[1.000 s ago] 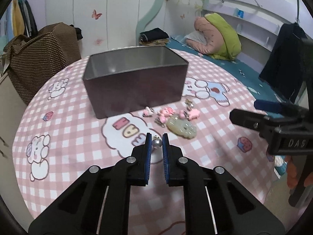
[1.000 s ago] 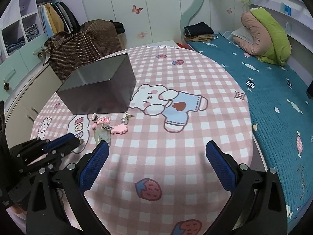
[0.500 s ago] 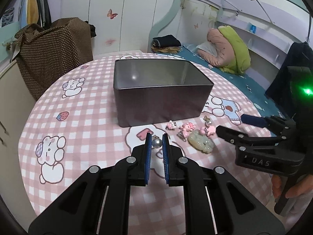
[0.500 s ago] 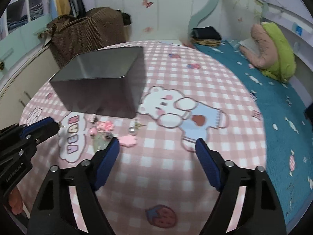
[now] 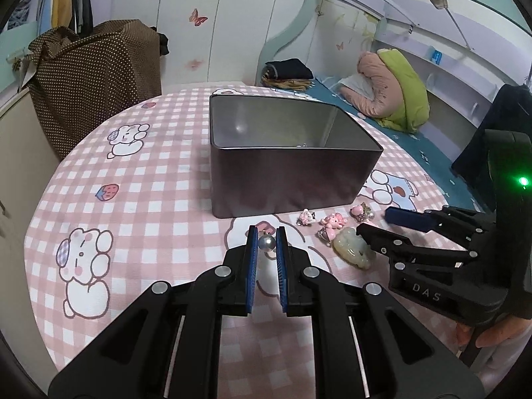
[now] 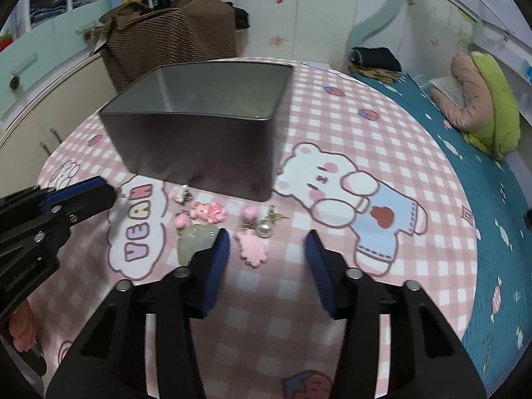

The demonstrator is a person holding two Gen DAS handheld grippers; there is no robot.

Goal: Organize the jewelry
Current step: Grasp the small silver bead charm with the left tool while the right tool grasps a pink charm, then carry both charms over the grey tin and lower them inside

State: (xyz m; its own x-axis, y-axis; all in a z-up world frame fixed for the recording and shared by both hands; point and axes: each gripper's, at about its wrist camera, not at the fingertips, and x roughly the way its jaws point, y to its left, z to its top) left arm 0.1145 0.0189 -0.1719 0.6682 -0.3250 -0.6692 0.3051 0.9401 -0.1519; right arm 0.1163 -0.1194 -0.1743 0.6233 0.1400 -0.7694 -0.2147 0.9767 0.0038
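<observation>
My left gripper (image 5: 266,232) is shut on a pearl earring (image 5: 266,243), held just above the pink checked tablecloth in front of the open dark metal tin (image 5: 292,179). To its right lies a small pile of jewelry: pink charms (image 5: 334,221) and a pale green jade pendant (image 5: 352,247). My right gripper (image 6: 267,236) hangs over that pile with its jaws closing. Between them lie a second pearl earring (image 6: 266,229) and a flat pink charm (image 6: 253,252), untouched by the pads. The jade pendant (image 6: 193,242) sits just left of the left finger. The tin (image 6: 199,153) stands behind.
A brown dotted bag (image 5: 89,79) stands beyond the round table's far left edge. A bed with a pink and green pillow (image 5: 389,96) runs along the right. A dark jacket (image 5: 492,139) hangs at the far right. A hand (image 5: 492,335) holds the right gripper's handle.
The right gripper's jaws have narrowed a lot and it has moved in over the jewelry pile. The left gripper has drifted closer to the tin, still holding the pearl earring.
</observation>
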